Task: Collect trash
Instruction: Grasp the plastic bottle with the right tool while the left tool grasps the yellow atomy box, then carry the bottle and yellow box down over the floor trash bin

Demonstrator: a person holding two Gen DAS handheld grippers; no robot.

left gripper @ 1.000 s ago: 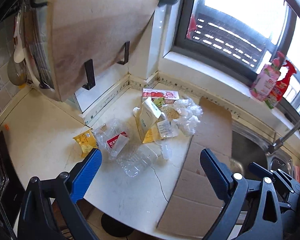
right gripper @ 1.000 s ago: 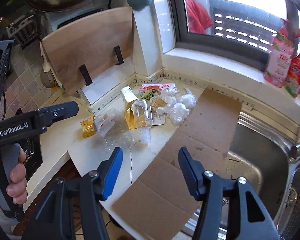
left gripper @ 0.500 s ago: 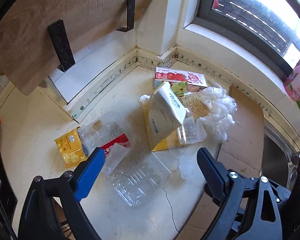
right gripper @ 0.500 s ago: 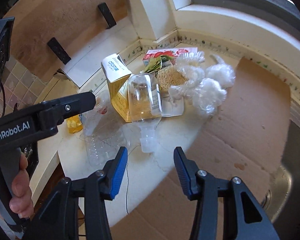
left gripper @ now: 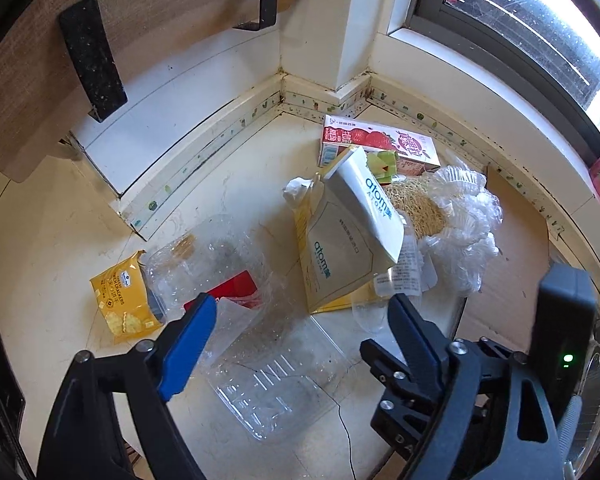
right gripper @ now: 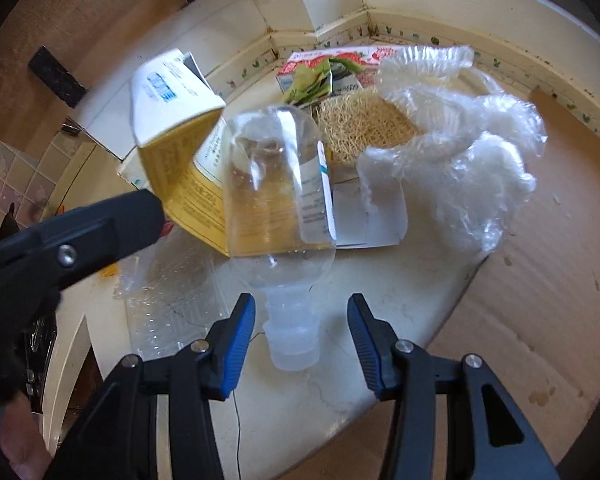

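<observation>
Left wrist view: the left gripper (left gripper: 302, 316), jaws wide apart and empty, hangs over a cream corner countertop (left gripper: 52, 240) under a window (left gripper: 540, 20). Trash lies there: clear plastic tray (left gripper: 276, 380), yellow cracker packet (left gripper: 124, 300), atomy carton (left gripper: 352, 232).

Right wrist view: the right gripper (right gripper: 301, 320), jaws apart, straddles the neck of a clear plastic bottle (right gripper: 278, 200) without touching. Flattened cardboard (right gripper: 520, 300) lies right, crumpled plastic wrap (right gripper: 460, 160) beyond.

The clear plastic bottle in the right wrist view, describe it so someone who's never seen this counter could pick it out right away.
Start at the inner corner of the cream countertop below the window, where the trash is piled. At the near edge of the pile, the clear plastic bottle lies on its side against the yellow-and-white carton, neck between the right gripper's open jaws. It is the only rounded see-through container, with a white label.
</observation>
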